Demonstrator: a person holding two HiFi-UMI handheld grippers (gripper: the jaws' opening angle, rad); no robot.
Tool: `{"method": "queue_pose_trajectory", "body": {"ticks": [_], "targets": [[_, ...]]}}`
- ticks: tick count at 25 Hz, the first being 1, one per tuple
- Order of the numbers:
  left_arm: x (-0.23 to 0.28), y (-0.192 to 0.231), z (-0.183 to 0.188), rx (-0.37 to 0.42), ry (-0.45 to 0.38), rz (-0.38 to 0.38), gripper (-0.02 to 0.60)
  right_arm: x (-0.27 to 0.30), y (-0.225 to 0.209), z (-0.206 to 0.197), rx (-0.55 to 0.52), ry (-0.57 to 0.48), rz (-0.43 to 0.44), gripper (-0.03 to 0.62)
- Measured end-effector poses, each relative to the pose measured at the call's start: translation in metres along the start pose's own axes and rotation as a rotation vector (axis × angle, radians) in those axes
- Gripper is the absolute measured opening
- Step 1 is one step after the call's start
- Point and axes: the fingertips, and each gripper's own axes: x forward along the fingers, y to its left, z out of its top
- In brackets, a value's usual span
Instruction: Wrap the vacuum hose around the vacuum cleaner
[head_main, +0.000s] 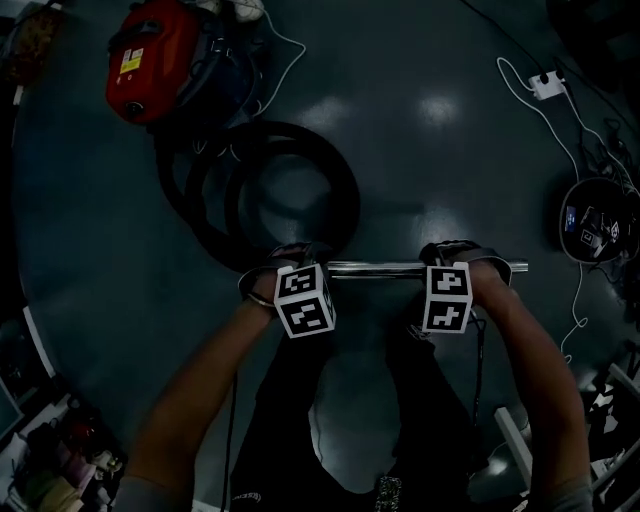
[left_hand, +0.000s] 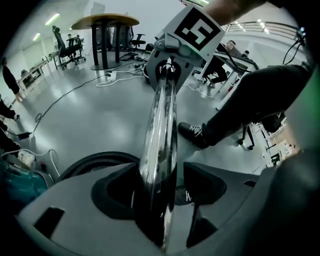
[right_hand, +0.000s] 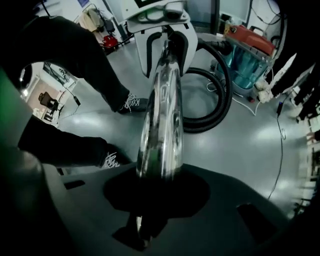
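The red-topped vacuum cleaner (head_main: 150, 60) stands on the floor at the far left, and its teal tank (right_hand: 247, 55) shows in the right gripper view. Its black hose (head_main: 345, 200) lies coiled on the floor beside it. A chrome tube (head_main: 375, 268) is held level between both grippers. My left gripper (head_main: 290, 255) is open around the tube's hose end, with a gap showing beside the tube (left_hand: 160, 130). My right gripper (head_main: 450, 250) is shut on the tube (right_hand: 162, 115) nearer its other end.
A white power strip (head_main: 547, 85) and thin cables trail along the right side of the floor. A bundle of gear (head_main: 595, 225) lies at the right edge. The person's shoes (right_hand: 130, 102) stand beside the tube. A round table (left_hand: 105, 22) and office chairs stand far off.
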Motion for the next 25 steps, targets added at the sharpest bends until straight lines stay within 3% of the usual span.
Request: {"method": "queue_pose_trajectory", "body": {"ticks": [6,12,17,25], "targets": [[0.057,0.006,-0.006,-0.100,0.025,-0.054,0.296,0.042,-0.042,-0.021,-0.169,0.025,-0.005,0.110],[0.100,0.036,-0.007,-0.198,-0.020,-0.031,0.259,0.090,-0.085,-0.032,-0.283,0.013,-0.019,0.109],[0.131,0.072,-0.022,-0.261,-0.020,0.071,0.141,0.130,-0.116,-0.031,-0.345,-0.011,-0.043,0.110],[0.166,0.106,-0.039,-0.284,0.006,0.193,0.133,0.174,-0.152,-0.028,-0.373,-0.050,-0.083,0.110]]}}
